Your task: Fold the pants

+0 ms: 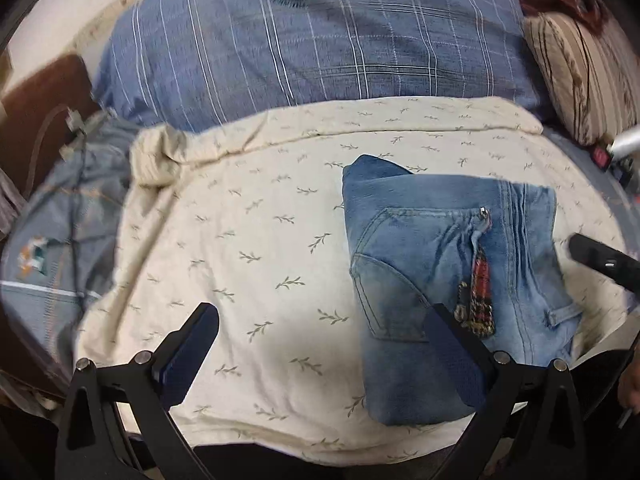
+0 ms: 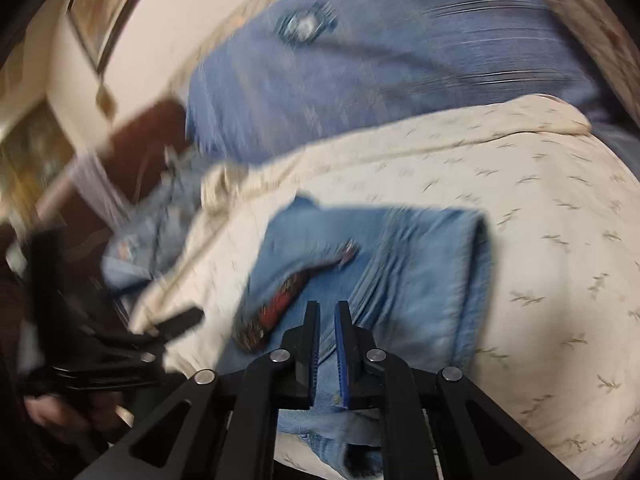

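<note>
Two hand-held grippers frame a single bundle of pants (image 1: 448, 264), blue denim already folded into a compact packet on a cream leaf-print blanket (image 1: 248, 240). The packet's long axis runs from the near edge of the blanket toward the blue plaid pillow (image 1: 312, 48), with a pocket and a red patterned patch facing up. The left gripper (image 1: 320, 352) stands with jaws wide apart and nothing between them; the packet lies to its right, one finger overlapping the denim's near left corner in the wrist view, though contact cannot be judged. The right gripper (image 2: 327, 344) sits directly over the near end of the packet, jaws parted only by a narrow gap; denim shows through that gap, but the pads do not appear to press on it. In the left wrist view one dark finger tip of the right gripper also appears beside the packet's right edge. By this reading the right hand is the nearer, and any further fold or smoothing stroke would run along the long axis.
</note>
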A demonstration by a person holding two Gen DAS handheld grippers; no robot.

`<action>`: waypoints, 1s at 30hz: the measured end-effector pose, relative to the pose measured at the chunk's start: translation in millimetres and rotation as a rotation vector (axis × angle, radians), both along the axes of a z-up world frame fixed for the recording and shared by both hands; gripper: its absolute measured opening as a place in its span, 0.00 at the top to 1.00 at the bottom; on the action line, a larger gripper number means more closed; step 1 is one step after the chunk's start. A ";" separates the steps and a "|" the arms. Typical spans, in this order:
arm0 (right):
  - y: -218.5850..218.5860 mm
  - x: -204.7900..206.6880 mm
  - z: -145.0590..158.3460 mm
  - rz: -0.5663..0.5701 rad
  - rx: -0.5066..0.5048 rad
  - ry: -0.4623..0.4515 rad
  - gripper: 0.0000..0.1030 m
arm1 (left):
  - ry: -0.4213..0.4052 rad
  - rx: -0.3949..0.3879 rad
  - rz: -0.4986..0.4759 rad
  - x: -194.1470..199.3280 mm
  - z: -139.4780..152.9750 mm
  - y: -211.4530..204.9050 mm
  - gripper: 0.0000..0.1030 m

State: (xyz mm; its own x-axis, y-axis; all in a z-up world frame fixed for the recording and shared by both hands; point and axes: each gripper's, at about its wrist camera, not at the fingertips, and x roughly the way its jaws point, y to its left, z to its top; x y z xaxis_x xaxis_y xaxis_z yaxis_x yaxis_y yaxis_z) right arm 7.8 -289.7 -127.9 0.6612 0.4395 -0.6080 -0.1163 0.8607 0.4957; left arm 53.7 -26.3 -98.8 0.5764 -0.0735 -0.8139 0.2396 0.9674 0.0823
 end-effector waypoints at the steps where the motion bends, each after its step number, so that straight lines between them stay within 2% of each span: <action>1: -8.1 0.5 0.5 -0.022 0.017 0.006 0.42 | 0.022 -0.031 -0.006 6.5 -2.7 4.1 0.00; 2: -23.9 -1.7 0.2 -0.082 0.047 0.006 0.16 | 0.049 -0.060 -0.005 15.9 -6.6 9.6 0.00; 4: -44.1 -2.8 -1.0 -0.140 0.110 0.009 0.15 | 0.069 -0.091 -0.009 27.5 -12.8 12.9 0.00; 5: -54.0 0.1 -5.3 -0.146 0.153 0.032 0.15 | 0.095 -0.113 -0.025 36.0 -18.5 13.2 0.00; 7: -61.7 9.9 -14.2 -0.154 0.170 0.095 0.15 | 0.146 -0.146 -0.047 48.9 -29.9 9.8 0.00; 11: -61.6 35.0 -43.9 -0.100 0.247 0.228 0.15 | 0.252 -0.287 -0.118 69.4 -53.9 -2.2 0.01; 14: -54.3 49.9 -62.7 -0.076 0.243 0.303 0.16 | 0.299 -0.405 -0.161 77.2 -63.5 -5.6 0.01; 16: -48.2 58.0 -73.5 -0.045 0.267 0.340 0.17 | 0.335 -0.461 -0.167 81.1 -70.8 -7.1 0.12; 18: -38.7 62.2 -73.1 -0.024 0.226 0.329 0.17 | 0.352 -0.500 -0.185 83.0 -74.0 -9.9 0.21; 19: -32.4 64.5 -72.1 -0.008 0.198 0.320 0.20 | 0.350 -0.502 -0.195 82.4 -74.4 -13.0 0.23; 20: -26.2 65.7 -72.3 -0.008 0.175 0.308 0.29 | 0.342 -0.488 -0.200 82.0 -73.6 -16.4 0.24; 21: -21.8 66.1 -72.6 -0.009 0.153 0.311 0.33 | 0.339 -0.482 -0.208 82.1 -72.7 -18.7 0.28; 23: -16.5 63.6 -68.9 -0.004 0.104 0.294 0.60 | 0.333 -0.489 -0.228 81.6 -68.7 -20.8 0.39; 25: -12.5 62.1 -63.7 -0.010 0.099 0.271 0.65 | 0.322 -0.485 -0.244 80.4 -62.7 -22.7 0.51; 30: -0.5 55.5 -43.1 -0.010 0.018 0.207 0.68 | 0.304 -0.465 -0.266 84.3 -46.2 -24.5 0.59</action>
